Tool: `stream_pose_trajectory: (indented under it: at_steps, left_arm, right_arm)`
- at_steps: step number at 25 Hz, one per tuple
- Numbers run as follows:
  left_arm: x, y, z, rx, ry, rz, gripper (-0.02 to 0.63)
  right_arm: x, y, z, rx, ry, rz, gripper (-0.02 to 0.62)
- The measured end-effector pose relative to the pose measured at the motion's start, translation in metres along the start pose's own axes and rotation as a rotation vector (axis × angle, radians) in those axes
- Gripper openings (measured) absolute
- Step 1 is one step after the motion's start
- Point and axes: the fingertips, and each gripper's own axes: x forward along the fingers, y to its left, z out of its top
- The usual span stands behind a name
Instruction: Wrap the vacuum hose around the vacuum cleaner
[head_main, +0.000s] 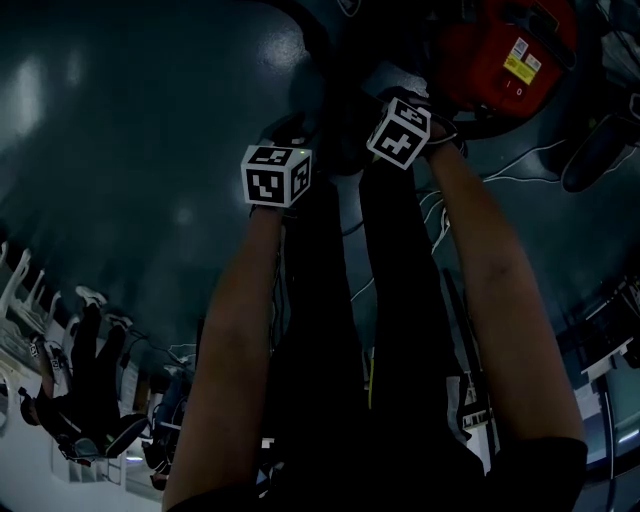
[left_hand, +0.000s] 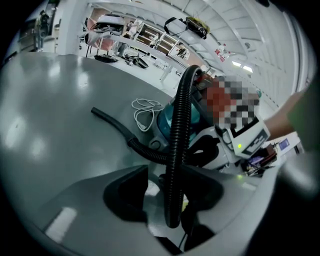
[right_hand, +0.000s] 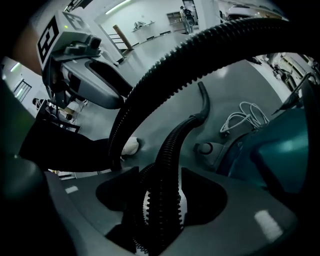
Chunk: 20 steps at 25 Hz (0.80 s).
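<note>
The vacuum cleaner (head_main: 500, 55) looks red in the head view and teal in the gripper views (left_hand: 165, 125) (right_hand: 280, 150). It stands on the grey floor just beyond both grippers. Its black ribbed hose (left_hand: 180, 110) rises straight from between the jaws of my left gripper (left_hand: 167, 172). There the hose lies against the right jaw, with a gap to the left jaw. The hose (right_hand: 165, 60) arcs overhead and also passes between the jaws of my right gripper (right_hand: 161, 175), with light showing on both sides. The hose's rigid end (left_hand: 107, 117) lies on the floor.
A white cable coil (left_hand: 145, 110) (right_hand: 245, 117) lies on the floor beside the vacuum. My black-trousered legs fill the middle of the head view, with a white shoe (right_hand: 131, 145) near the hose. Benches and shelves (left_hand: 145, 35) line the far wall. Other people (head_main: 80, 390) stand at the lower left.
</note>
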Motion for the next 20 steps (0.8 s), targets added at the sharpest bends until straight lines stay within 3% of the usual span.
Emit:
stream_pose_trajectory:
  at_steps: [6, 9, 12, 14, 15, 20]
  left_arm:
    - [0.003, 0.006, 0.002, 0.029, 0.018, 0.005, 0.188]
    - [0.004, 0.005, 0.002, 0.045, 0.031, 0.009, 0.181]
    - [0.005, 0.005, 0.000, 0.063, 0.034, 0.005, 0.178]
    - [0.006, 0.005, 0.000, 0.066, 0.033, 0.004, 0.179]
    - [0.006, 0.005, 0.000, 0.066, 0.033, 0.003, 0.179]
    - [0.003, 0.004, 0.001, 0.078, 0.044, 0.003, 0.179]
  right_arm:
    - [-0.002, -0.009, 0.004, 0.068, -0.012, -0.005, 0.210]
    - [0.001, -0.005, 0.000, 0.039, 0.026, 0.000, 0.220]
    - [0.011, -0.001, -0.010, -0.003, 0.106, 0.003, 0.271]
    - [0.015, -0.004, -0.018, -0.012, 0.171, -0.014, 0.238]
    - [0.017, -0.006, -0.021, -0.015, 0.200, -0.025, 0.183]
    - [0.008, -0.008, -0.018, 0.033, 0.176, -0.033, 0.173]
